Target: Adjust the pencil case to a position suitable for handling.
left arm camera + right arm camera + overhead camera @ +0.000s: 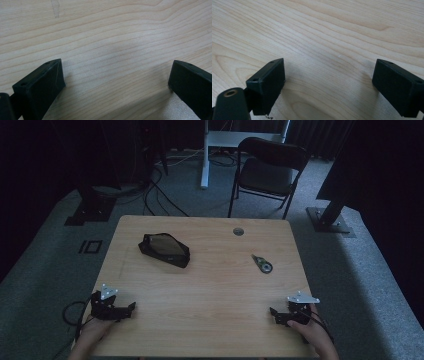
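A black pouch (pixel 164 249) lies on the wooden table (pixel 215 290), left of centre toward the far side. To its right rests a small dark metal tool with a ring end (pixel 262 263). My left gripper (pixel 131 309) rests on the table at the near left, held by a hand. In the left gripper view its jaws stand wide apart (pixel 116 75) over bare wood. Low at the near right, my right gripper (pixel 273 313) lies in a hand. Its jaws are spread wide (pixel 329 72) with nothing between them.
A round grommet hole (pixel 238 231) sits near the table's far edge. Behind the table stand a black folding chair (pixel 267 170), a white desk leg (pixel 205 155) and dark stand bases on grey carpet. Cables run across the floor at the back left.
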